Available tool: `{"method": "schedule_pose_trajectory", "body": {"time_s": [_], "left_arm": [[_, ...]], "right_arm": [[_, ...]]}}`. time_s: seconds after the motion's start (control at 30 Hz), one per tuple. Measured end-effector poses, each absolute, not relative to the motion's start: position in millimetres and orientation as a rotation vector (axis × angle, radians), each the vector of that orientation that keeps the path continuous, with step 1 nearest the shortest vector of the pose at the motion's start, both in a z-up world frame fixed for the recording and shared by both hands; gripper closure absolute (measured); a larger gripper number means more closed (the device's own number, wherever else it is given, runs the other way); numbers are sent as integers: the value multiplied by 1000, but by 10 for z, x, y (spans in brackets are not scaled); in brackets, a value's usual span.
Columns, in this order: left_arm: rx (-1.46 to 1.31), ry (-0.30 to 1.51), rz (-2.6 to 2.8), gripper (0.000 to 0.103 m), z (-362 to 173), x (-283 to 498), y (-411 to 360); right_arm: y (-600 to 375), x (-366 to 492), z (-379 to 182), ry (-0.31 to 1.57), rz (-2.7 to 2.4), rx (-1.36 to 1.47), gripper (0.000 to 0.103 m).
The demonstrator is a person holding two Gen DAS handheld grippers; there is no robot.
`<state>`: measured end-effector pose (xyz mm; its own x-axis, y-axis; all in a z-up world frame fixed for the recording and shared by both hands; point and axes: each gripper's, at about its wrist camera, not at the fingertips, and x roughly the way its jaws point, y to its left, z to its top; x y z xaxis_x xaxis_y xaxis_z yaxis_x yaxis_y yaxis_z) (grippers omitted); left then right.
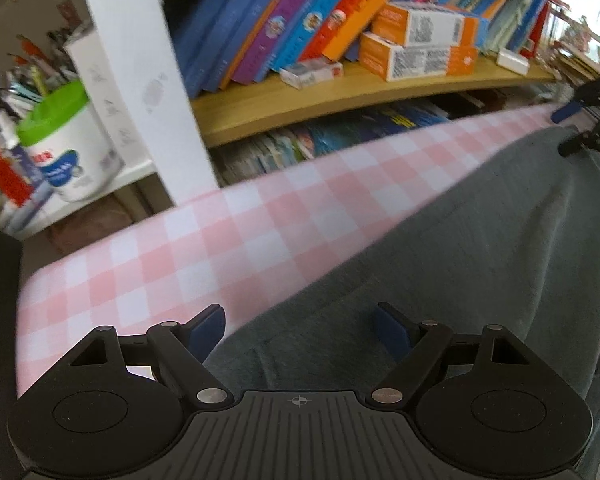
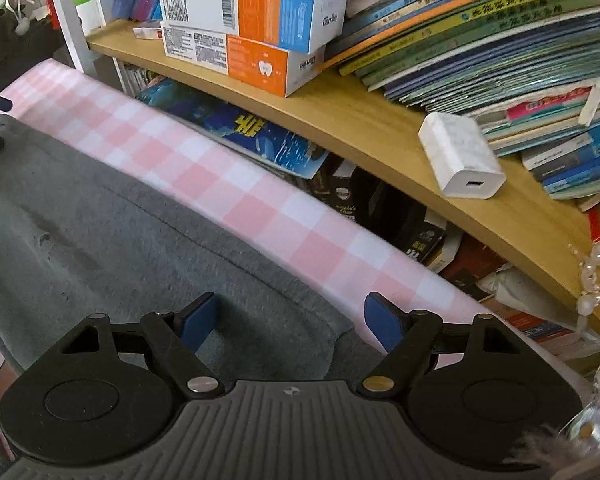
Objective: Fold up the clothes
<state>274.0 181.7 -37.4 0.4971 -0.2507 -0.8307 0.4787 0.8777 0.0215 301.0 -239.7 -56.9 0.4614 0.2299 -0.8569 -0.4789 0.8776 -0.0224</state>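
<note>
While both sets of blue pads are standing apart with nothing between them, the left gripper (image 1: 300,330) is hovering over the near edge of the grey garment (image 1: 480,248), and the right gripper (image 2: 290,322) is hanging over the garment's other end, near its hem. The garment is lying spread flat on the pink-and-white checked surface (image 1: 180,256). Past the surface's far edge, a wooden shelf (image 2: 380,128) is carrying two stacked orange-and-white boxes (image 2: 244,28), a white charger (image 2: 460,156) and rows of books (image 1: 284,12). Farther left, a green-lidded white tub (image 1: 64,140) is sitting among pens.
</note>
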Motion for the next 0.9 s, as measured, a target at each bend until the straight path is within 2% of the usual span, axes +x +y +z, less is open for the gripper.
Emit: {"method": "schedule_pose_trajectory", "body": {"time_s": [0.13, 0.2, 0.27, 0.33, 0.37, 0.4, 0.43, 0.5, 0.6, 0.9], "left_arm": [[248, 974, -481, 24, -427, 2775, 1825], [240, 984, -498, 29, -454, 2792, 1829], [232, 994, -515, 36, -480, 2809, 1833], [231, 1003, -530, 55, -474, 2803, 1824], [232, 1008, -537, 60, -465, 2795, 1817], [234, 1012, -544, 68, -455, 2788, 1811], [235, 1016, -551, 77, -446, 2780, 1804], [237, 1025, -565, 85, -427, 2765, 1790], [275, 988, -555, 88, -361, 2650, 1735], [244, 798, -529, 88, 118, 2019, 1754]], "right_arm": [[-2424, 3007, -576, 1009, 454, -250, 27], [-2437, 3005, -579, 1013, 460, -237, 29], [-2451, 3003, -583, 1016, 466, -224, 32], [-2464, 3002, -586, 1020, 472, -210, 38], [-2465, 2996, -580, 1022, 477, -206, 46], [-2458, 2988, -567, 1026, 484, -205, 56], [-2449, 2977, -553, 1031, 495, -203, 61], [-2425, 2937, -523, 1041, 515, -205, 86], [-2354, 2834, -471, 1030, 518, -240, 88], [-2337, 2182, -49, 832, 436, -299, 89]]}}
